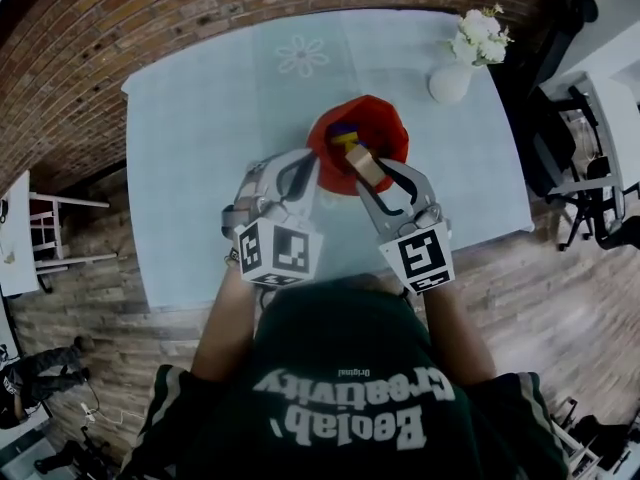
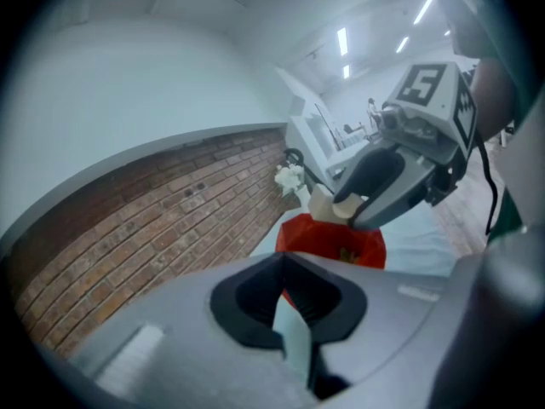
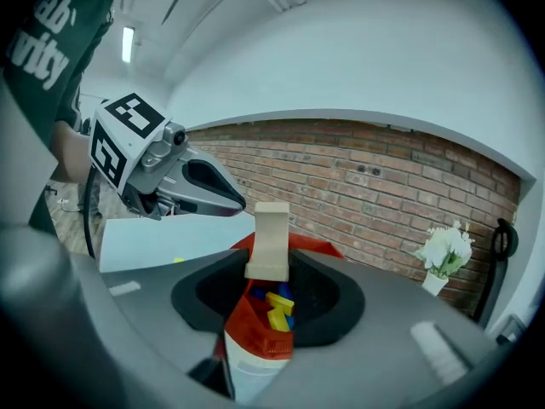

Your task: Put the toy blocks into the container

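A red container stands mid-table on the light blue cloth; purple and yellow blocks lie inside it. My right gripper is shut on a tan wooden block, held over the container's near rim. In the right gripper view the tan block stands upright between the jaws of the right gripper, above yellow and blue blocks. My left gripper is shut and empty, at the container's left side. From the left gripper, the red container lies just ahead.
A white vase of flowers stands at the table's far right corner. A brick wall runs behind the table. Chairs stand to the right, white furniture to the left. A person's dark green shirt fills the bottom.
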{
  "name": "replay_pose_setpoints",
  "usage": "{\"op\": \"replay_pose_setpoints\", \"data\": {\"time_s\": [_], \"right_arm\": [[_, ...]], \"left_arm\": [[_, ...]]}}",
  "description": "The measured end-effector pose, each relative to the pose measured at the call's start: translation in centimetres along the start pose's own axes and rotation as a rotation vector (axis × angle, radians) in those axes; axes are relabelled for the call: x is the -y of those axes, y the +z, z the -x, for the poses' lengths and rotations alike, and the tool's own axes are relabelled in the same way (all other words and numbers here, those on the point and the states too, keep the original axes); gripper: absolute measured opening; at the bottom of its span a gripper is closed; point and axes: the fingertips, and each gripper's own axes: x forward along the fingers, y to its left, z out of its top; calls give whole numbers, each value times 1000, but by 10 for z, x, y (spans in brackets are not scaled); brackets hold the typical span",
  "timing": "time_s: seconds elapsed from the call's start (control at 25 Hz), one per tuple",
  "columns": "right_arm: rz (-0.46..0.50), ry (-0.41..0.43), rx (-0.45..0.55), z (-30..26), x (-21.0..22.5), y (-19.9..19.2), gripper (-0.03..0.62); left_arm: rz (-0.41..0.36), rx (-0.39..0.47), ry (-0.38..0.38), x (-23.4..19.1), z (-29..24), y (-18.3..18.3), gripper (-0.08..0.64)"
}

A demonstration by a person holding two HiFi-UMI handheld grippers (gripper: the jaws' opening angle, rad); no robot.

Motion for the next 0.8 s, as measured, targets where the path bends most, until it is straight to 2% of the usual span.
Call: {"op": "replay_pose_setpoints", "data": {"time_s": [0.32, 0.76, 0.8], "right_arm": [[-16, -50, -11, -12, 15, -5, 135], [-8, -26, 3, -21, 9, 0, 140], [-1, -20, 6, -20, 8, 0, 121]], "left_arm": [[17, -23, 13, -4, -2, -8, 3], [36, -36, 18, -10, -2, -18, 3], [36, -35, 17, -10, -2, -18, 3]]}}
